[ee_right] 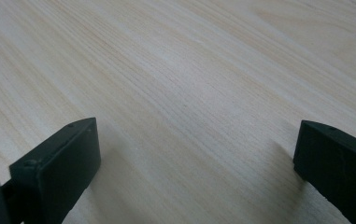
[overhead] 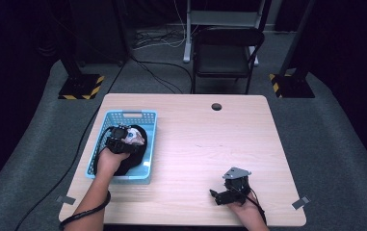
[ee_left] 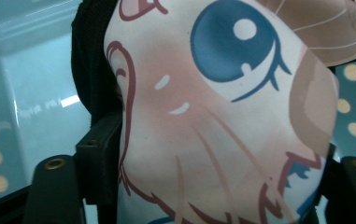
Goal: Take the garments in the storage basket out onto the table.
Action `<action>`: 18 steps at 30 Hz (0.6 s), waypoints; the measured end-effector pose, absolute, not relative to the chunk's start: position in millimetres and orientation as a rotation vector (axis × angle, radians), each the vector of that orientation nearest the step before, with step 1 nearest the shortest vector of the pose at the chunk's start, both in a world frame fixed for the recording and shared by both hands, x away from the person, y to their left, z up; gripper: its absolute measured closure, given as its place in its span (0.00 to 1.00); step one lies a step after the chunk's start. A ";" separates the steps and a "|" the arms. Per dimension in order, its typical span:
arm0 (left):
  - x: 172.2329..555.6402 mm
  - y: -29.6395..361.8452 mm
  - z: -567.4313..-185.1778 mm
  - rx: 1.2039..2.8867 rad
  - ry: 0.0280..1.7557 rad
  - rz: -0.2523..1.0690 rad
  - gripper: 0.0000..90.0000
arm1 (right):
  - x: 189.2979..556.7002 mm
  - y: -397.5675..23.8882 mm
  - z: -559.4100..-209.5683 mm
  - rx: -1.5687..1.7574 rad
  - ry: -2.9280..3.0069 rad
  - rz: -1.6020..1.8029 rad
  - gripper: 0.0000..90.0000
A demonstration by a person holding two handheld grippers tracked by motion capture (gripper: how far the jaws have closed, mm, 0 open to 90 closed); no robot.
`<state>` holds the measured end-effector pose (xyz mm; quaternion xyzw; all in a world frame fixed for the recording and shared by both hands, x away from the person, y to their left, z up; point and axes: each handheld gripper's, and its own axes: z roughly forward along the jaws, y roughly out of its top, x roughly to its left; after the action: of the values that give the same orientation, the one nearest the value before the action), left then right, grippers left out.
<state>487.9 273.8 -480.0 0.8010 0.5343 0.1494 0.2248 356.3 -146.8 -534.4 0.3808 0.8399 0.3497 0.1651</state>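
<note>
Close up in the left gripper view, a soft cloth thing with a cartoon face (ee_left: 222,116), with a big blue eye printed on it, sits squeezed between the two black jaws of the left claw (ee_left: 213,186), which is clenched on it. From the high view, that left claw (overhead: 122,139) reaches into the blue basket (overhead: 145,117) at the left side of the wooden worktop (overhead: 210,144), and the cartoon cloth (overhead: 135,137) lies on something black inside the basket. The right claw (overhead: 219,196) rests near the front edge of the worktop, well apart from the basket, with its jaws spread wide and only bare wood between them.
</note>
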 end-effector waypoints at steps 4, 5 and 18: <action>484.5 266.8 -478.8 2.265 1.421 0.466 0.38 | 356.3 -146.8 -534.4 1.085 2.393 0.996 0.00; 483.6 265.9 -478.2 2.268 1.412 0.477 0.39 | 356.3 -146.8 -534.4 1.085 2.393 0.996 0.00; 477.6 272.3 -467.1 2.237 1.375 0.467 0.44 | 356.2 -146.7 -534.4 1.085 2.392 0.997 0.00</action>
<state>477.6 272.3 -467.1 0.8154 0.5010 0.1701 0.2351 356.2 -146.7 -534.4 0.3810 0.8397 0.3501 0.1651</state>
